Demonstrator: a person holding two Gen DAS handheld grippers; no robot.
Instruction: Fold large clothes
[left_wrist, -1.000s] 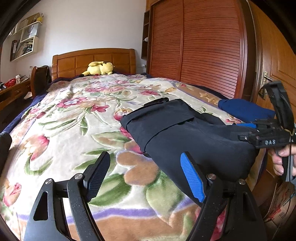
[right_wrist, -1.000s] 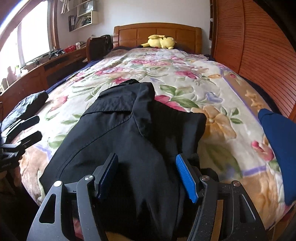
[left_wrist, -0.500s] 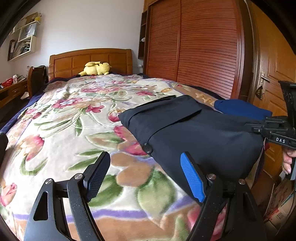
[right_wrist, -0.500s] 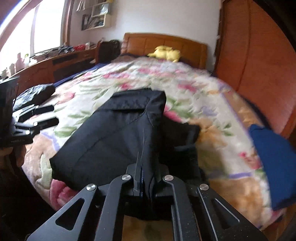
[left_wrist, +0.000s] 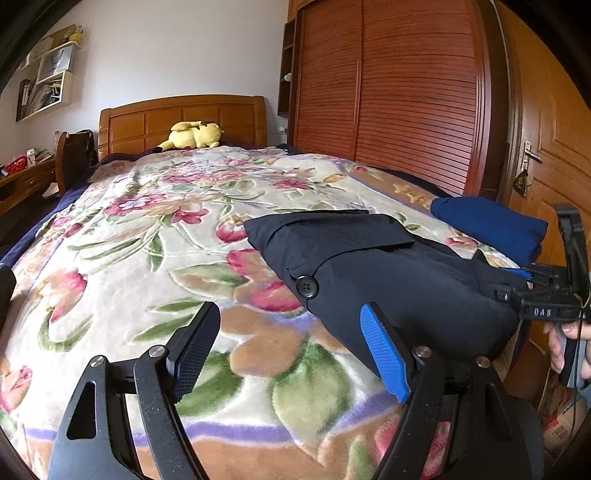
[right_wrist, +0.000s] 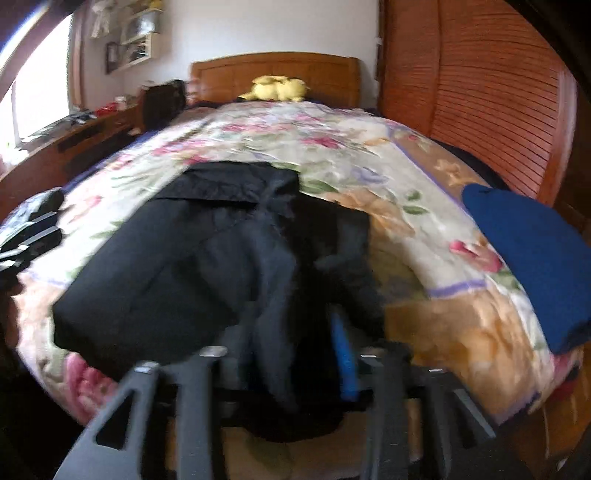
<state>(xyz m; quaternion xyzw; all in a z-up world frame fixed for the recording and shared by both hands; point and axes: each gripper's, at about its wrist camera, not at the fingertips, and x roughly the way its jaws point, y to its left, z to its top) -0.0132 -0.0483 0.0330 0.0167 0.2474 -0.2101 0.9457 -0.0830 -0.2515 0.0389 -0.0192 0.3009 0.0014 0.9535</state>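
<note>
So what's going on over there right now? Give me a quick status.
Left gripper open, empty over the bed. Right gripper at black garment's near edge, grip blurred. Blue folded cloth beside it, not in the way.

Floral blanket (left_wrist: 155, 258), yellow plush toy (left_wrist: 195, 134) by wooden headboard (left_wrist: 181, 118), slatted wardrobe doors (left_wrist: 402, 96), wall shelf (left_wrist: 44, 88)

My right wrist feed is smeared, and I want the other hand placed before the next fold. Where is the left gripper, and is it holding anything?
Observer: The left gripper is open and empty. It is over the floral blanket, beside the black garment.
Operator: Is there any landmark on that side to aim for?
Observer: A black button sits at the garment's near edge, just ahead of the blue-padded finger.
</note>
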